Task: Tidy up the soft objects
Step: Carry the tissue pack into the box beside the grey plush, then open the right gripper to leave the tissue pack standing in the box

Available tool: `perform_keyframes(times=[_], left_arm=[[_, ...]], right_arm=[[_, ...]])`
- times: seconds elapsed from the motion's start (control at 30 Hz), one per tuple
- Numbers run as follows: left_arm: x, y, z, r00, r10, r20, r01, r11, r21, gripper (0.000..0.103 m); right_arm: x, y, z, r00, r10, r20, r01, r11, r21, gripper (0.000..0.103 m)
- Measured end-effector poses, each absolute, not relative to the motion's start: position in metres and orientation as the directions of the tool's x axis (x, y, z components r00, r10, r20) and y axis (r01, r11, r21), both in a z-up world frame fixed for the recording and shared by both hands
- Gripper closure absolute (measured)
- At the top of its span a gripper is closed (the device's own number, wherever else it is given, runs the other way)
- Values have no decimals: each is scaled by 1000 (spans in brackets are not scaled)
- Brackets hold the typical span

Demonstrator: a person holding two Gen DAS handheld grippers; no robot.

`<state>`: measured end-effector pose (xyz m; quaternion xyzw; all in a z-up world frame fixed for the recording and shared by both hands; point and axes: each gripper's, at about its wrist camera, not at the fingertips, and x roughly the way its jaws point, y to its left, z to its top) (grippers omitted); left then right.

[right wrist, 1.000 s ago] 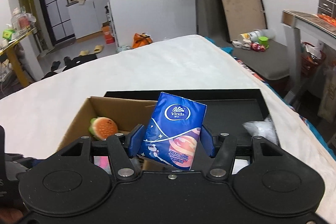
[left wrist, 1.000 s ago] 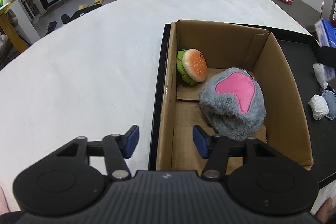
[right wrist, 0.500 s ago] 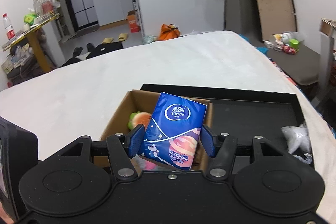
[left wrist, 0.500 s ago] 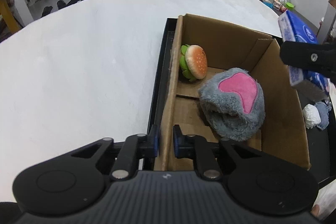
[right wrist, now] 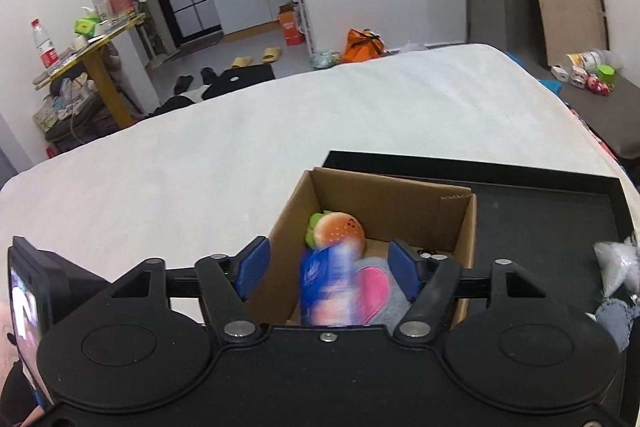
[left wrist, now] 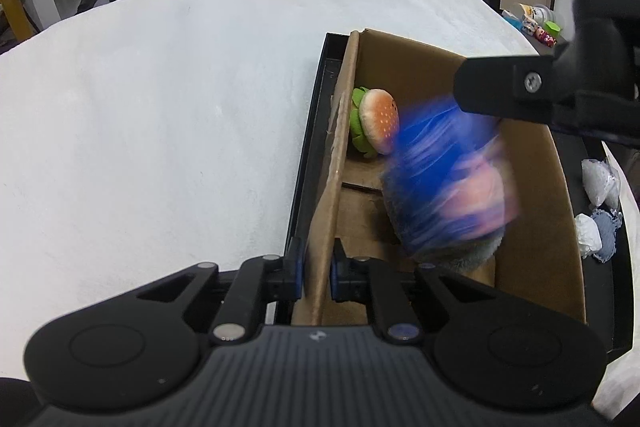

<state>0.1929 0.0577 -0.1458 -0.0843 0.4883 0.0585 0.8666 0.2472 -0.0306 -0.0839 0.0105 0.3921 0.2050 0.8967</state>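
Released since half a second ago, the tissue pack (right wrist: 330,283) no longer sits between the pads of the right tool (right wrist: 328,269), whose jaws now stand wide and empty above the cardboard box (right wrist: 400,203). Below that tool, the pack is a blue-and-pink motion smear over the grey plush (right wrist: 380,301) with its pink patch. Beyond these, one burger plush (right wrist: 338,231) with orange bun and green edge lies against the far wall of the box. Meanwhile the left tool (left wrist: 316,273) pinches the box's near left wall (left wrist: 332,163), jaws narrow on the cardboard. Outside the box, a black tray (right wrist: 552,227) on the white bed (left wrist: 160,115) carries one white crumpled piece (left wrist: 600,179) and one blue cloth piece (left wrist: 606,229).
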Motion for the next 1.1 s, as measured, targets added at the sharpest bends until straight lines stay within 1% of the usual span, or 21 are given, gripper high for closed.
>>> perform_keyframes(times=[0.3, 0.57, 0.7, 0.77, 0.83, 0.93, 1.0, 1.1], left_arm=[[192, 60, -146, 516, 12, -856, -180, 979, -95, 91], [193, 56, -142, 509, 27, -860, -175, 982, -72, 91], [194, 51, -141, 509, 32, -860, -166, 984, -61, 88], [195, 49, -140, 506, 39, -862, -160, 986, -49, 87], [195, 47, -139, 502, 43, -864, -159, 986, -43, 85], [196, 45, -138, 495, 47, -867, -159, 987, -37, 78], [196, 42, -136, 494, 58, -868, -154, 988, -22, 69], [197, 39, -134, 495, 78, -866, -153, 988, 2, 60]], right_arm=[[242, -42, -87, 596, 328, -733, -330, 932, 148, 36], [239, -58, -85, 575, 330, -749, -335, 930, 153, 25], [241, -72, -83, 573, 321, -754, -323, 934, 152, 24], [243, -82, -81, 581, 317, -750, -307, 938, 159, 21], [245, -90, -80, 589, 310, -746, -294, 943, 160, 20], [248, -101, -81, 591, 308, -745, -290, 944, 160, 20], [250, -109, -82, 594, 303, -746, -284, 946, 158, 19], [252, -120, -86, 586, 311, -749, -288, 943, 167, 18]])
